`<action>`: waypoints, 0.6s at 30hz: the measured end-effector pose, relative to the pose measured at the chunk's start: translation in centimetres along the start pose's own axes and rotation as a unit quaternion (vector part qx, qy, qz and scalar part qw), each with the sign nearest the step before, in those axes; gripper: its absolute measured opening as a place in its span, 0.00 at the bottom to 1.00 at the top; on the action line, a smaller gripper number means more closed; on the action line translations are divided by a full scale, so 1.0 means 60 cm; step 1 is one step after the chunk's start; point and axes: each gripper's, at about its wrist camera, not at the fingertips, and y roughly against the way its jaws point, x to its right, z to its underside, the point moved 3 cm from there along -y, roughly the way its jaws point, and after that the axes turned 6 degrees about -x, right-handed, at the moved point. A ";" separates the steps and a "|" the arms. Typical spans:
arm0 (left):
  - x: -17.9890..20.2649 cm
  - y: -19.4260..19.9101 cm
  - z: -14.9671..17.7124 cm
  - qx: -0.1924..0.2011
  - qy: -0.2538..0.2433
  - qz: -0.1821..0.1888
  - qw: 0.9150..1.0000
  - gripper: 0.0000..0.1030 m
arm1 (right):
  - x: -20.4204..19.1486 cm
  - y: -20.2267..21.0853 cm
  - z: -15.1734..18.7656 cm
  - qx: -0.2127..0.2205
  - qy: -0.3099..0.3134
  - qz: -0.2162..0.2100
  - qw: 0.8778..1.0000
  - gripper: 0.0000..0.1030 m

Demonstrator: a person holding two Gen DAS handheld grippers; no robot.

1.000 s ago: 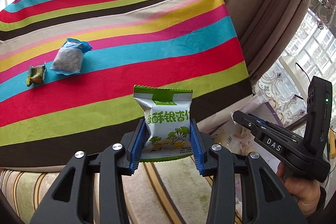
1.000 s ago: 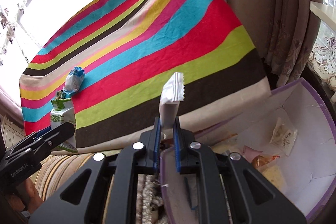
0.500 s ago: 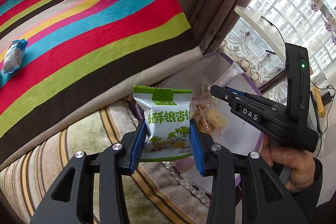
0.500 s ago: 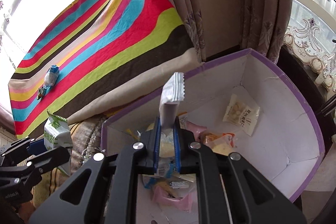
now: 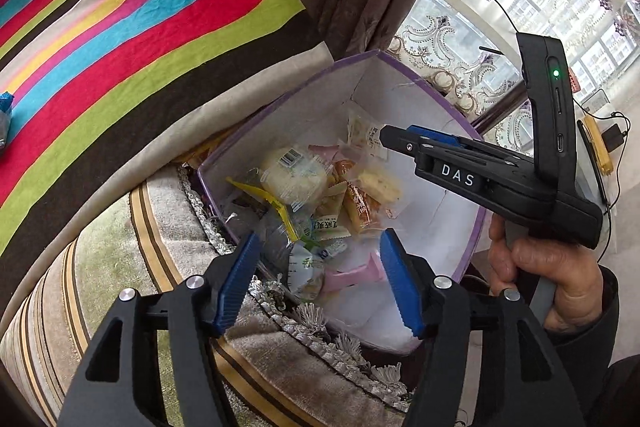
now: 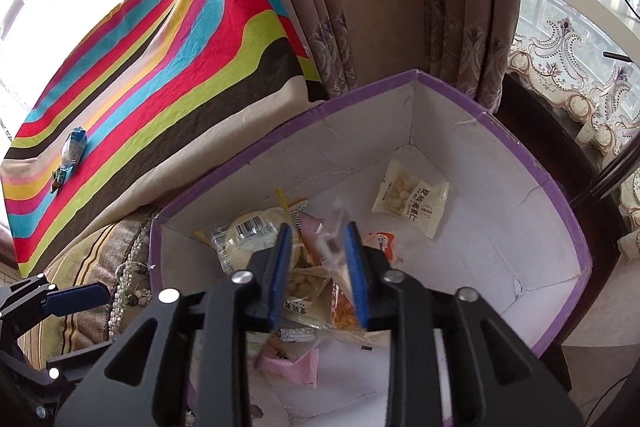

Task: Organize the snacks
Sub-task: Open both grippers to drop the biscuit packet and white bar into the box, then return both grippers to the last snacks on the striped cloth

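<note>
I see the green-and-white snack packet (image 5: 306, 273) lying blurred in the purple-rimmed box (image 5: 404, 65), below my left tongs (image 5: 320, 281), whose jaws have just been opening and now stand apart with nothing pressed between the blue pads. My right tongs (image 6: 318, 269) have just been opening too; a pale clear-wrapped packet (image 6: 334, 247) sits blurred between the pads, and I see no pad pressing on it. The box holds a heap of other snacks: a round cake in clear wrap (image 5: 294, 177), an orange packet (image 5: 360, 203), a pink wrapper (image 6: 290, 363), and a white nut packet (image 6: 410, 199) apart near the far corner. On the striped tabletop (image 6: 168, 67), a blue-ended packet (image 6: 74, 149) and a small green one (image 6: 59, 179) lie close together.
</note>
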 end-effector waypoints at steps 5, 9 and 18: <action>-0.006 0.006 0.011 0.005 0.010 -0.001 1.000 0.59 | -0.005 0.004 -0.001 0.002 0.005 0.001 1.000 0.49; -0.011 0.013 0.017 0.011 0.014 -0.003 1.000 0.59 | -0.015 0.006 -0.001 0.002 0.012 0.003 1.000 0.54; -0.035 0.030 0.015 0.031 0.026 -0.027 0.999 0.59 | -0.032 0.003 0.000 -0.004 0.027 0.010 1.000 0.56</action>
